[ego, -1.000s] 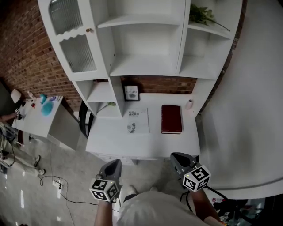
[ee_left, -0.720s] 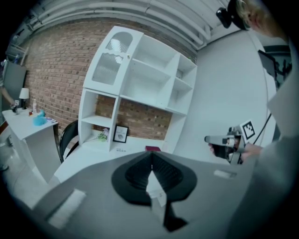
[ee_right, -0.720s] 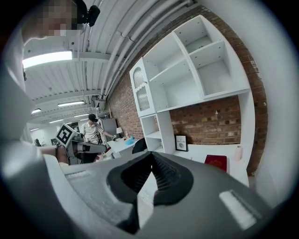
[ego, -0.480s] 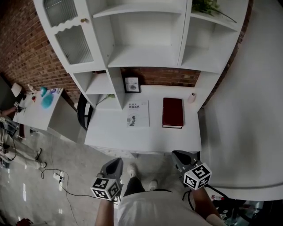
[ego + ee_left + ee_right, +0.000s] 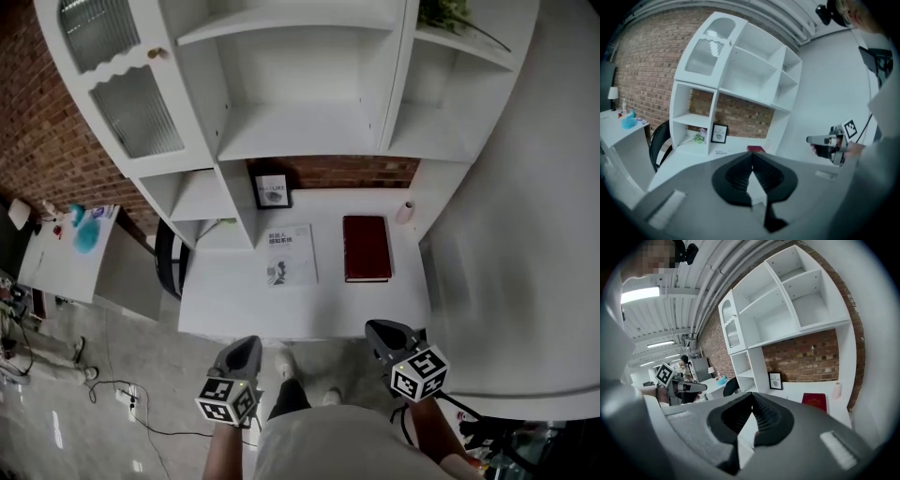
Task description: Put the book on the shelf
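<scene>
- Jaws on the left gripper (image 5: pixel 751 155) and the right gripper (image 5: pixel 752 395) are pressed together with nothing between them, apparently closed for the approach.
- Both grippers are short of the desk (image 5: pixel 220 305).
- The dark red book (image 5: pixel 366 247) lies flat ahead of the right jaws, well apart.
- A white booklet (image 5: pixel 290 254) lies ahead of the left jaws.
- The shelf unit (image 5: pixel 300 141) stands beyond and above both.
- Judgement: the task is not yet started, and the jaws must spread before pickup.
</scene>
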Demonstrator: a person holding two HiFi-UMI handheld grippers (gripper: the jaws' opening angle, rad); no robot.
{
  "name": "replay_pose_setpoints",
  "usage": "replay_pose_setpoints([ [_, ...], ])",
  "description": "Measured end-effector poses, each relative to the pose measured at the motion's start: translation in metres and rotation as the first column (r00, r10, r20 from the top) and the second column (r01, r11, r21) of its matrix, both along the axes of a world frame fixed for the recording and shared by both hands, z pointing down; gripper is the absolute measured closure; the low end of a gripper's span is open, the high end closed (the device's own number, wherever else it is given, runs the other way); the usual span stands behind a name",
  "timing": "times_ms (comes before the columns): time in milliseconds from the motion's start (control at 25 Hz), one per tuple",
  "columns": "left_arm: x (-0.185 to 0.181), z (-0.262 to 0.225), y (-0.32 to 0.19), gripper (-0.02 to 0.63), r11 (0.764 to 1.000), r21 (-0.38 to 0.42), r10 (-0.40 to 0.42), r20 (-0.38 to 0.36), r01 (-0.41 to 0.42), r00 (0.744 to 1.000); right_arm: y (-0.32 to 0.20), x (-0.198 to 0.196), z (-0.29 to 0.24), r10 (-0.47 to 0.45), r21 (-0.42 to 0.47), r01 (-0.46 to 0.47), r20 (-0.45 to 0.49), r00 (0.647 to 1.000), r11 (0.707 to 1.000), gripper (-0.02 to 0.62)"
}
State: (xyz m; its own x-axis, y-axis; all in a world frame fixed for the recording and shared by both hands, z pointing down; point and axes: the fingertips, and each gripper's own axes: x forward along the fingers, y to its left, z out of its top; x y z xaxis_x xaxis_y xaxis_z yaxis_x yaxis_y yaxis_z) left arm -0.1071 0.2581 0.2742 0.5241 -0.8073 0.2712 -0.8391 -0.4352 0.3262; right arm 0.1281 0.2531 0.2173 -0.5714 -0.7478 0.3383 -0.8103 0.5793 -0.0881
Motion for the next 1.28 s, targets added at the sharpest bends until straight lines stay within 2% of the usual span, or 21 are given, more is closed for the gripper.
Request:
replay_pose_setpoints([
  [200,-0.016,0.006,-0.042,0.598,0.999,-0.003,0.035,0.057,-0.034,0.998,-0.036,-0.020,0.001,0.021,-0.007,-0.022,-0.019,1.000,1.000,0.594],
  [440,-0.033,0.025,-0.094,0.598,0.995,-0.040,0.093,0.052,-0.091,0.994,-0.080,-0.037,0.022,0.068,-0.053,-0.073,-0.083,0.994,0.996,0.594],
  [640,-0.042,0.044,-0.123,0.598,0.982,-0.081,0.174,0.060,-0.169,0.983,-0.109,-0.050,0.042,0.131,-0.088,-0.140,-0.108,0.986,0.986,0.594],
  [960,-0.054,0.068,-0.158,0.598,0.965,-0.101,0.251,0.071,-0.243,0.965,-0.134,-0.073,0.062,0.197,-0.115,-0.211,-0.121,0.973,0.971,0.594],
  [1080,-0.050,0.077,-0.163,0.598,0.958,-0.095,0.274,0.041,-0.270,0.961,-0.141,-0.075,0.069,0.202,-0.125,-0.218,-0.134,0.970,0.968,0.594],
  [1200,-0.044,0.082,-0.173,0.598,0.961,-0.045,0.270,-0.025,-0.271,0.962,-0.153,-0.069,0.076,0.201,-0.124,-0.225,-0.181,0.963,0.966,0.594],
  [1280,-0.039,0.092,-0.179,0.598,0.963,-0.057,0.262,-0.048,-0.265,0.964,-0.162,-0.062,0.087,0.202,-0.132,-0.231,-0.202,0.958,0.964,0.594],
])
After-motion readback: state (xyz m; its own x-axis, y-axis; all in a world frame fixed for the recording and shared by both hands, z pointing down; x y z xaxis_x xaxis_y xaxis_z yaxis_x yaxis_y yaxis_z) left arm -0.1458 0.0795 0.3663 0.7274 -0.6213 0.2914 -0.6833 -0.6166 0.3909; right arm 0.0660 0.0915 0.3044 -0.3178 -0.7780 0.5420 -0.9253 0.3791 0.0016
